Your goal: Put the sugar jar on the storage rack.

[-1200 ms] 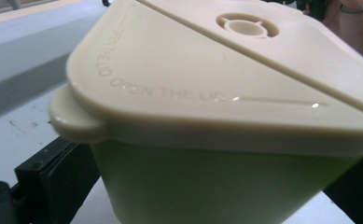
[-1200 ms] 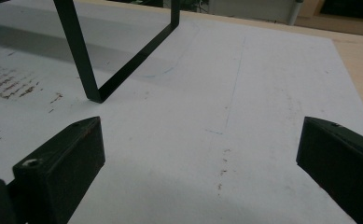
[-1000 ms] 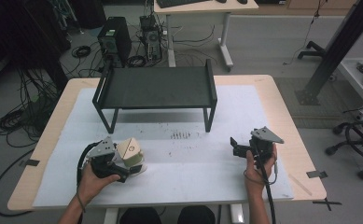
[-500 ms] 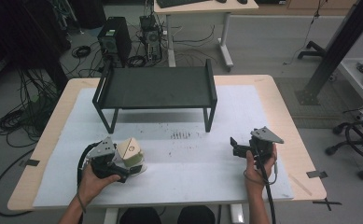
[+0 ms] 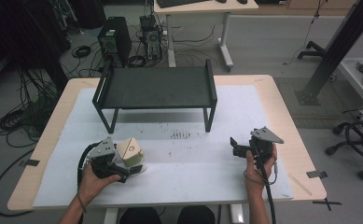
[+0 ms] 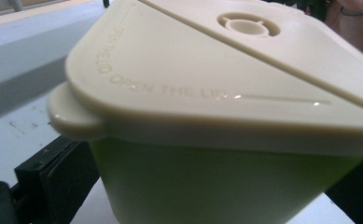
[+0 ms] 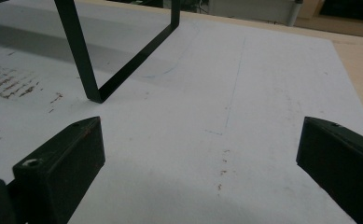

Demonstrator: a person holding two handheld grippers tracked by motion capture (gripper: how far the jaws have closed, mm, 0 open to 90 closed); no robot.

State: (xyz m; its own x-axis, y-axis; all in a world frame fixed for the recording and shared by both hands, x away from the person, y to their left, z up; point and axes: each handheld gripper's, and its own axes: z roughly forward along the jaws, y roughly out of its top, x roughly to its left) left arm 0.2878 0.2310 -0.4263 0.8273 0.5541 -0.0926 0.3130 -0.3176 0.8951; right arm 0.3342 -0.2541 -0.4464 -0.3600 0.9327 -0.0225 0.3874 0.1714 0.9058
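Dim, even light falls from overhead; the room beyond the black rack (image 5: 155, 88) sinks into gloom. The rack throws a soft shadow on the white surface (image 5: 193, 163) beneath it. In the left gripper view the cream lid (image 6: 226, 79) blurs toward its near edge, with small glints along its embossed lettering

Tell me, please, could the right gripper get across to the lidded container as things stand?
Probably yes: the right gripper is open, with bare white mat between it and the container, though the left gripper already grips that.
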